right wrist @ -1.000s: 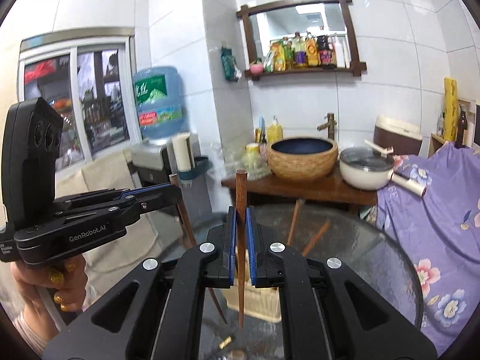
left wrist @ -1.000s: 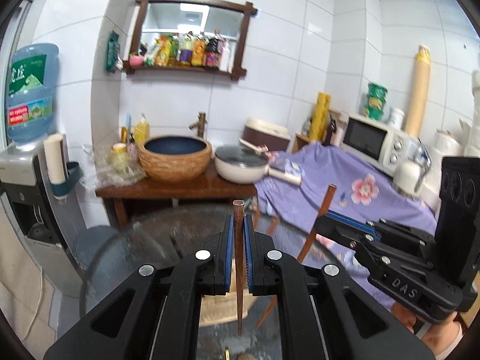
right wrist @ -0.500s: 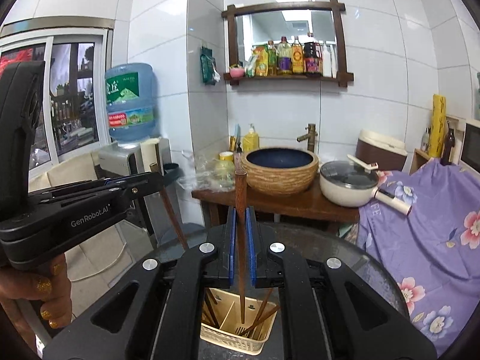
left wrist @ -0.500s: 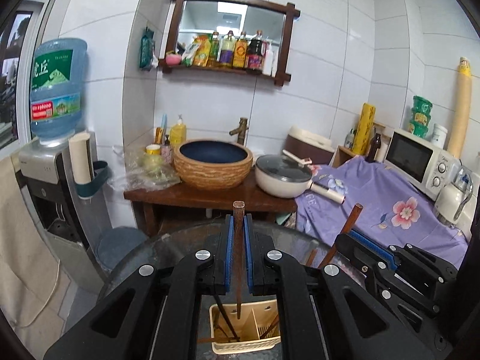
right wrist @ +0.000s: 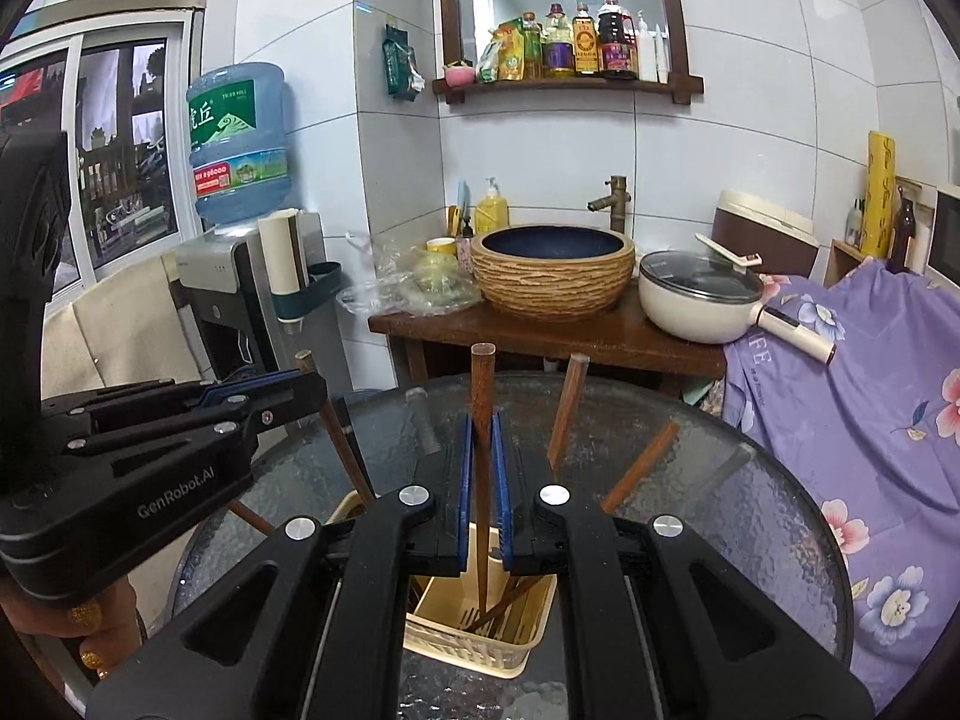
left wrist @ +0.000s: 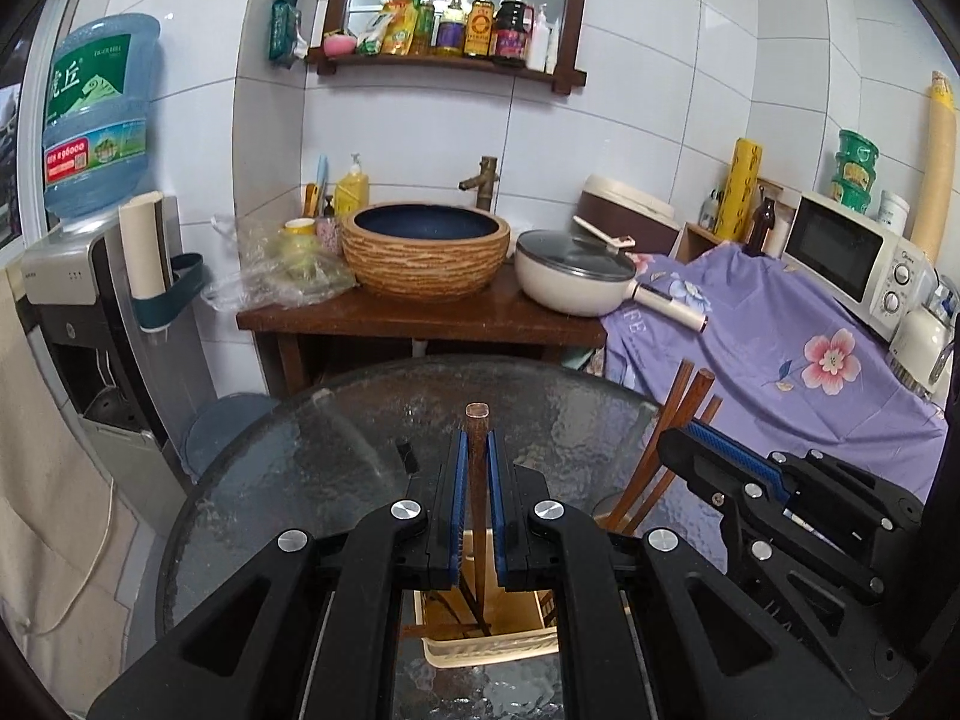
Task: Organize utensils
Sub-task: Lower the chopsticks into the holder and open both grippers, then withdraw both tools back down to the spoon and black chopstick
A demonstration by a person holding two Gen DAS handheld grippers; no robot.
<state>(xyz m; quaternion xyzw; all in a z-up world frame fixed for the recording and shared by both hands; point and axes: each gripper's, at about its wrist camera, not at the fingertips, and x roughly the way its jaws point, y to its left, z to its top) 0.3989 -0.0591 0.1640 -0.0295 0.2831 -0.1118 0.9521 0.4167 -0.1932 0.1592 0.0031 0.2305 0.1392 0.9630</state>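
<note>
A utensil basket [right wrist: 480,630] is sitting on the near part of the round table [right wrist: 750,510], with chopsticks [right wrist: 510,600] leaning inside it. Behind the table, a wooden stand [right wrist: 540,330] is carrying a basin [right wrist: 552,276] at its middle, a lidded pan [right wrist: 696,300] to the right and plastic bags [right wrist: 408,288] to the left. A water dispenser [right wrist: 240,276] is standing further left.

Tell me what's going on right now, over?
Left gripper shut on a chopstick; right gripper likewise on another. Both tips over the cream basket. Nothing blocking.
</note>
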